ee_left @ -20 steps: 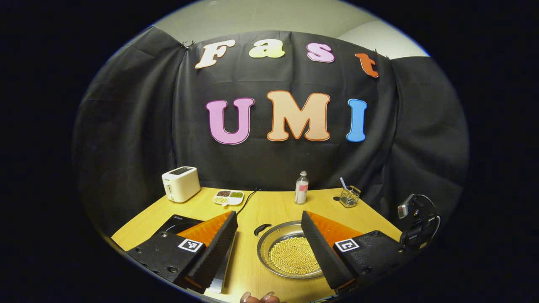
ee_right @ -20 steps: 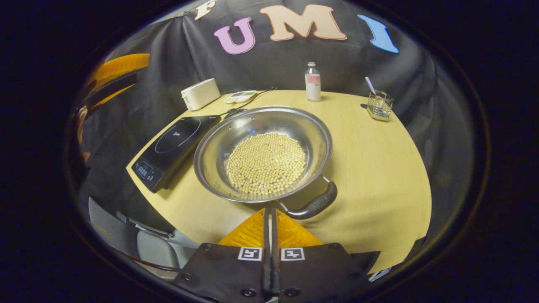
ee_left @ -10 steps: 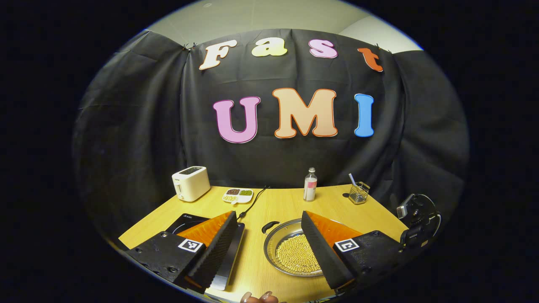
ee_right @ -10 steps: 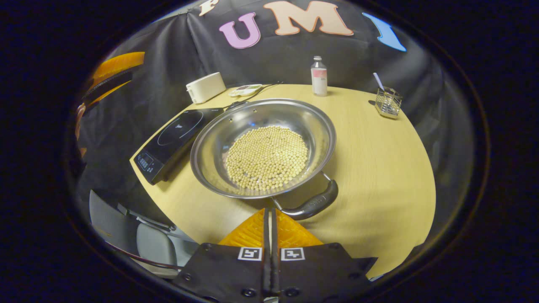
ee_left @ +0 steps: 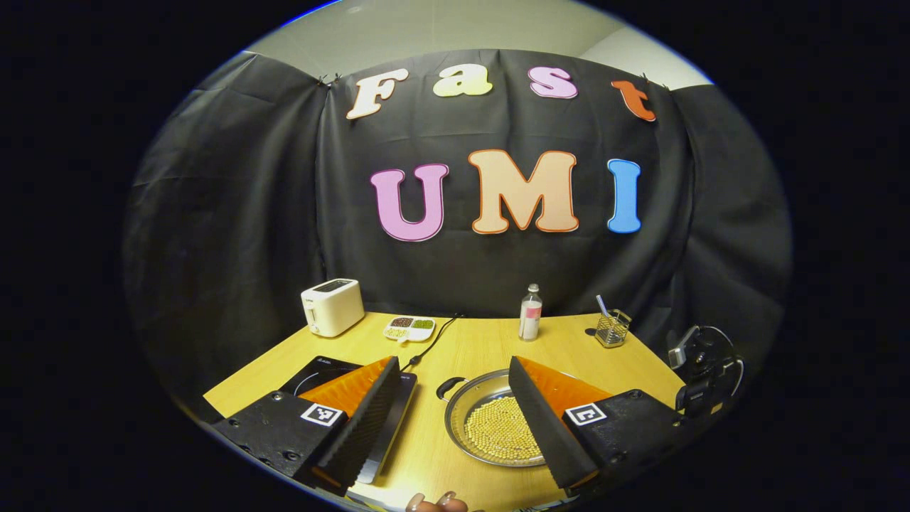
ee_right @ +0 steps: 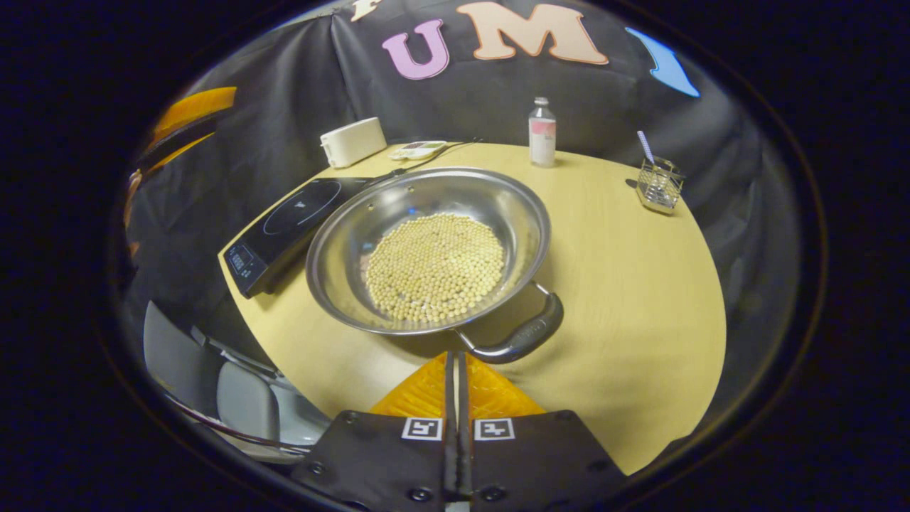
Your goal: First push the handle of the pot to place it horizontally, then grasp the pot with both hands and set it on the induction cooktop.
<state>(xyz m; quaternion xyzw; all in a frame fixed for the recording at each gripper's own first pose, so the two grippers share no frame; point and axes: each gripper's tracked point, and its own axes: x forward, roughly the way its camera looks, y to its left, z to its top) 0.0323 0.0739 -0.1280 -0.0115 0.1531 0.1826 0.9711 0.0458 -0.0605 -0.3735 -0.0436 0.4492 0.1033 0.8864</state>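
Observation:
A wide steel pot (ee_right: 341,242) holding pale round beans (ee_right: 434,267) stands on the wooden table (ee_right: 625,284), right of the black induction cooktop (ee_right: 284,220). Its near black handle (ee_right: 519,341) points toward my right gripper (ee_right: 455,353), which is shut, its tips just at the handle's left end; I cannot tell if they touch. In the left gripper view the pot (ee_left: 458,419) lies low between the fingers of my left gripper (ee_left: 453,363), which is open above the table's front, with the far handle (ee_left: 449,387) toward the cooktop (ee_left: 320,370).
Along the table's back stand a white toaster (ee_right: 352,141), a small divided dish (ee_right: 416,149), a bottle (ee_right: 542,131) and a wire basket (ee_right: 660,185). The cooktop's cord (ee_left: 430,341) runs to the back. A grey chair (ee_right: 242,398) sits below the table's left edge.
The left gripper has drawn back, so the pot looks smaller in its view. In the right gripper view the pot has shifted slightly left. Both grippers keep their states.

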